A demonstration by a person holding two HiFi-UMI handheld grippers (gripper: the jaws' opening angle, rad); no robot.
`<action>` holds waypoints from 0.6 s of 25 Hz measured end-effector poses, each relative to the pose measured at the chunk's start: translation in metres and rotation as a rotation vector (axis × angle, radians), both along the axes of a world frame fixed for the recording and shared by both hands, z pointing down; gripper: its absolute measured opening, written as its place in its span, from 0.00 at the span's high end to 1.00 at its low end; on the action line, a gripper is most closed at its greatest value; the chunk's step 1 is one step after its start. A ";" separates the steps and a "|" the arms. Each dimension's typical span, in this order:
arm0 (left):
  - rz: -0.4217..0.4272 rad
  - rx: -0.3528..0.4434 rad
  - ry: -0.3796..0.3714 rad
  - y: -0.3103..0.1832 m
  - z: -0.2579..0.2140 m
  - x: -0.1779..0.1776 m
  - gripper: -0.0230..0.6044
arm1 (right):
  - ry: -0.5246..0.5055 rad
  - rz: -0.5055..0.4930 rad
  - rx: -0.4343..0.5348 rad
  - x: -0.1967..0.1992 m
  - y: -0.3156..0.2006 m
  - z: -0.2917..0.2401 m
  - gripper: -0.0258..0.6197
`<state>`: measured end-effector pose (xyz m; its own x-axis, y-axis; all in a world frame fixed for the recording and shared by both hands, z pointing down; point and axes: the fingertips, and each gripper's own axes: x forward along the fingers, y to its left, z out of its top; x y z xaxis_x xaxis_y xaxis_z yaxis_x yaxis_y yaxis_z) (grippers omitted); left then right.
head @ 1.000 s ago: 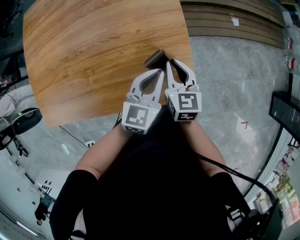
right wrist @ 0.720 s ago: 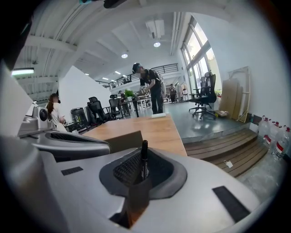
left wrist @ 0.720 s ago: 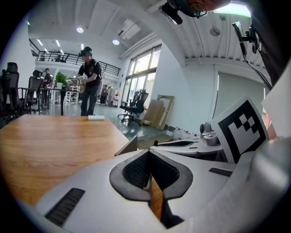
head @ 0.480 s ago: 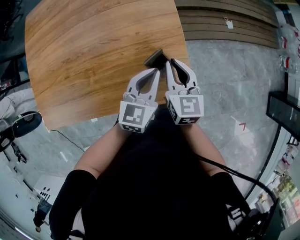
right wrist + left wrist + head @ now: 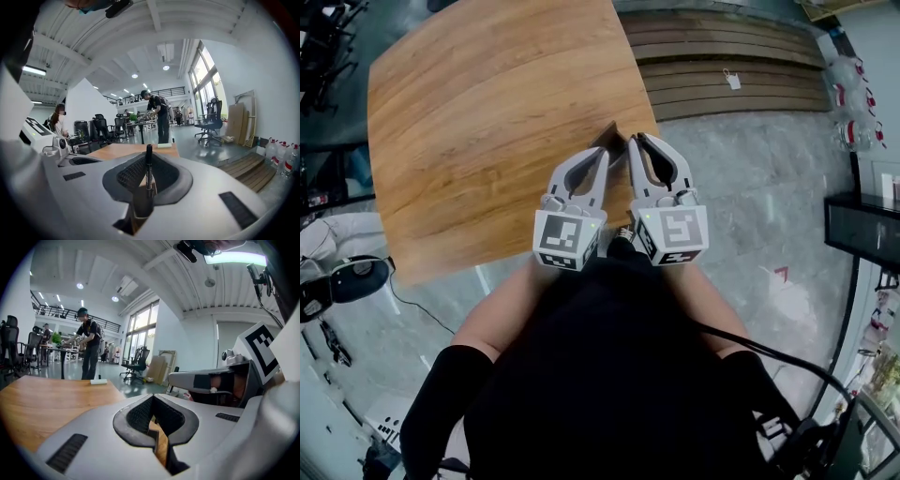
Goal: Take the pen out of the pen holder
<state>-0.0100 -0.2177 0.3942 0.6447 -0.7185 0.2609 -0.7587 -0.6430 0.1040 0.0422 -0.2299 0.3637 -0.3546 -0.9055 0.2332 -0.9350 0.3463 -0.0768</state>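
The black pen (image 5: pixel 148 174) stands upright between the tips of my right gripper (image 5: pixel 149 157), which is shut on it. From the head view this gripper (image 5: pixel 634 141) hangs above the right front corner of the wooden table (image 5: pixel 478 122). The dark pen holder (image 5: pixel 607 134) sits on that corner, mostly hidden behind the fingertips. Whether the pen's lower end is out of it I cannot tell. My left gripper (image 5: pixel 603 152) hangs close beside the right one. Its jaws (image 5: pixel 153 398) are shut with nothing between them. The right gripper's body (image 5: pixel 220 379) shows in the left gripper view.
A small white object (image 5: pixel 98 381) lies at the table's far edge. Beyond it a person (image 5: pixel 159 117) stands at a desk among office chairs (image 5: pixel 136 364). Wooden steps (image 5: pixel 731 56), water bottles (image 5: pixel 853 98) and a black cabinet (image 5: pixel 862 225) lie to the right.
Both grippers have risen together, the right one carrying the pen up. The pen holder stays on the table and shows less from behind the fingertips.
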 end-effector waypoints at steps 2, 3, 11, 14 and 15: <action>-0.003 0.020 0.012 -0.003 -0.011 -0.002 0.95 | 0.010 0.007 0.035 0.000 0.002 -0.016 0.90; -0.004 0.028 0.017 -0.003 -0.016 -0.002 0.95 | 0.014 0.012 0.051 0.001 0.003 -0.023 0.90; 0.012 0.044 0.029 0.004 -0.028 -0.001 0.95 | 0.011 0.040 0.080 0.005 0.008 -0.042 0.90; 0.016 0.038 0.028 0.003 -0.026 -0.002 0.95 | 0.007 0.042 0.062 0.004 0.006 -0.035 0.90; 0.015 0.033 0.028 0.002 -0.024 -0.003 0.95 | 0.006 0.042 0.055 0.004 0.004 -0.032 0.90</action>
